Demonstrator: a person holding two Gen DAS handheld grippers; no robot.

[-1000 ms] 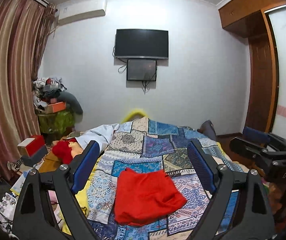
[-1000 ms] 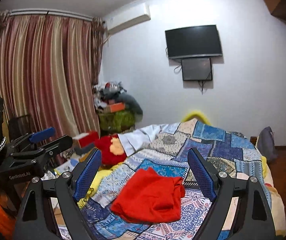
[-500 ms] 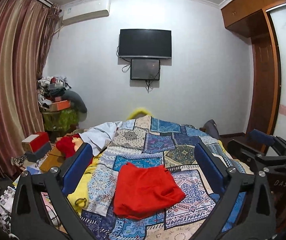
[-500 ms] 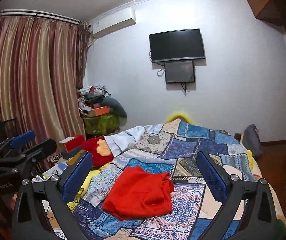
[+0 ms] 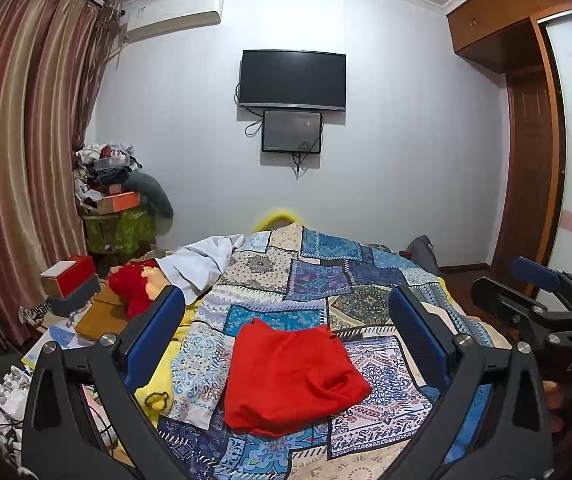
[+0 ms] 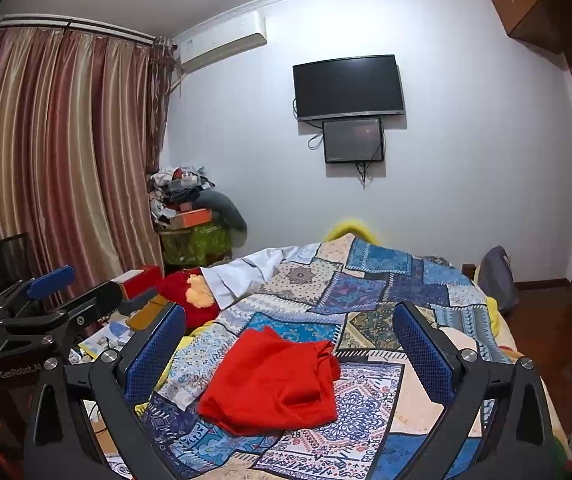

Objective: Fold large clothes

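Both my grippers (image 5: 286,320) (image 6: 289,322) gape empty above the red garment (image 5: 289,376); grabbing several bunched layers could spoil the fold.

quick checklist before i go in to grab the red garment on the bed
1. Left gripper open with nothing between the jaws: ok.
2. Right gripper open with nothing between the jaws: ok.
3. Red garment in sight of both wrist views and lying free on the patchwork quilt, nothing on top of it: ok.
4. Garment spread flat, ready for a fold: not ok, it lies bunched with its edges turned over.
5. Sleeves or hem found for a grip: cannot tell, the folds hide them.
6. Bare quilt around the garment to lay it out: ok on the far side, where the white cloth stays at the bed's edge.
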